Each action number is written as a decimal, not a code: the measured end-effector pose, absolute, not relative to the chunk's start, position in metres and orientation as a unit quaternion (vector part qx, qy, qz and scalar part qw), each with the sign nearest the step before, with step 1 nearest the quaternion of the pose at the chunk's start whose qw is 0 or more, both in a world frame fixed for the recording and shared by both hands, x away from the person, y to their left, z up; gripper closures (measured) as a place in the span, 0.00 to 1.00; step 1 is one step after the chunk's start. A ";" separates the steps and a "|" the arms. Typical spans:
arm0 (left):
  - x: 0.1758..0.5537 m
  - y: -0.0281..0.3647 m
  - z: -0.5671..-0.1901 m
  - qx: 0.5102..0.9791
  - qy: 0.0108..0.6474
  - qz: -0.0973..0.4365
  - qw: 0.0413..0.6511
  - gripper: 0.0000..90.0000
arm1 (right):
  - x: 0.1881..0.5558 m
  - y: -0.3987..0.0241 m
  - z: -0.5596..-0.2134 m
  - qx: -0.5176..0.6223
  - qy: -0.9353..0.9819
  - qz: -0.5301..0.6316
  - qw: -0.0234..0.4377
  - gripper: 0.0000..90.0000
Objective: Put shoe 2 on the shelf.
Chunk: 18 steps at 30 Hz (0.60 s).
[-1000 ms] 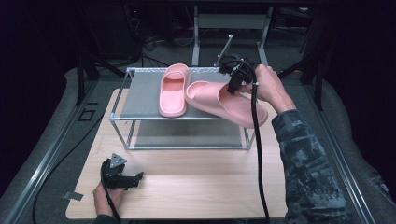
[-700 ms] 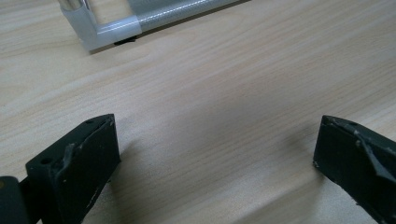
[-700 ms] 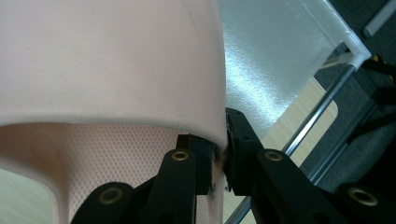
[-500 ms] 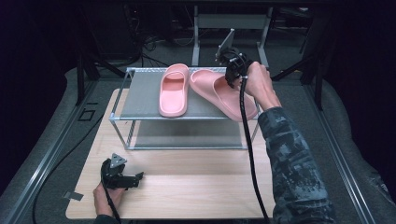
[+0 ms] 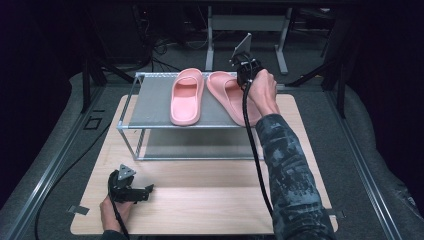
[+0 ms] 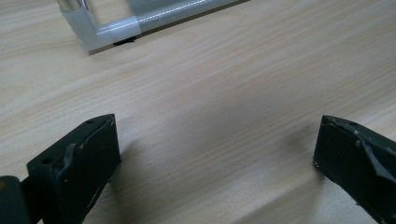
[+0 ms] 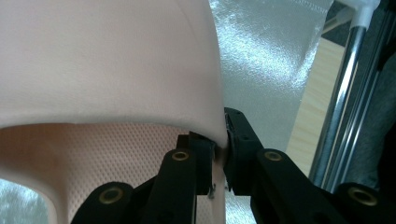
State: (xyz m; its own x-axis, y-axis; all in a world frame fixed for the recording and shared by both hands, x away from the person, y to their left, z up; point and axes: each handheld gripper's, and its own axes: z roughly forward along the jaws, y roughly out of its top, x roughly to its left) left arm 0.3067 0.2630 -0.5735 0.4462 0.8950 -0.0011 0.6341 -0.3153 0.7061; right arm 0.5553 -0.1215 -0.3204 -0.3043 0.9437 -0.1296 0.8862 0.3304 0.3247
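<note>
Right gripper has carried the second slipper further onto the top shelf of the rack: a second ago the slipper lay skewed, its far end swung out toward the rack's right edge and the hand lower and more to the right; now it lies nearly parallel to the first slipper, just beside it, toe ends toward the back rail. The hand has moved up and back with it. In the right gripper view the jaws are closed to a narrow slit on the thin side wall of the slipper's strap, one jaw inside against the textured footbed, the other outside, with the shiny shelf fabric behind. Whether the sole rests fully flat on the shelf cannot be told; the near end is hidden by the hand and cable. Left gripper lies low on the bench near the front-left corner, unchanged in place over the last second; its view shows both jaws wide apart with bare wood between them and the rack's foot ahead, holding nothing. Judgement: the pair is now aligned side by side, so placement looks almost complete; what remains is to release the strap and draw the gripper clear without dragging the slipper out of line.
</note>
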 end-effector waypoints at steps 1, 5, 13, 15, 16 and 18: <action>0.307 0.263 -0.573 0.786 0.486 0.201 0.325 0.00 | 0.555 -0.121 -0.320 0.571 0.802 0.096 0.149 0.92; 0.307 0.263 -0.573 0.786 0.486 0.201 0.325 0.00 | 0.559 -0.122 -0.324 0.585 0.789 0.107 0.155 0.91; 0.306 0.263 -0.574 0.786 0.486 0.200 0.326 0.00 | 0.545 -0.131 -0.302 0.539 0.814 0.144 0.163 0.74; 0.306 0.263 -0.574 0.786 0.486 0.201 0.326 0.00 | 0.539 -0.138 -0.296 0.533 0.815 0.148 0.170 0.77; 0.306 0.263 -0.574 0.786 0.486 0.201 0.326 0.00 | 0.537 -0.143 -0.295 0.534 0.815 0.143 0.174 0.79; 0.306 0.262 -0.574 0.786 0.486 0.201 0.326 0.00 | 0.536 -0.153 -0.297 0.541 0.812 0.126 0.178 0.83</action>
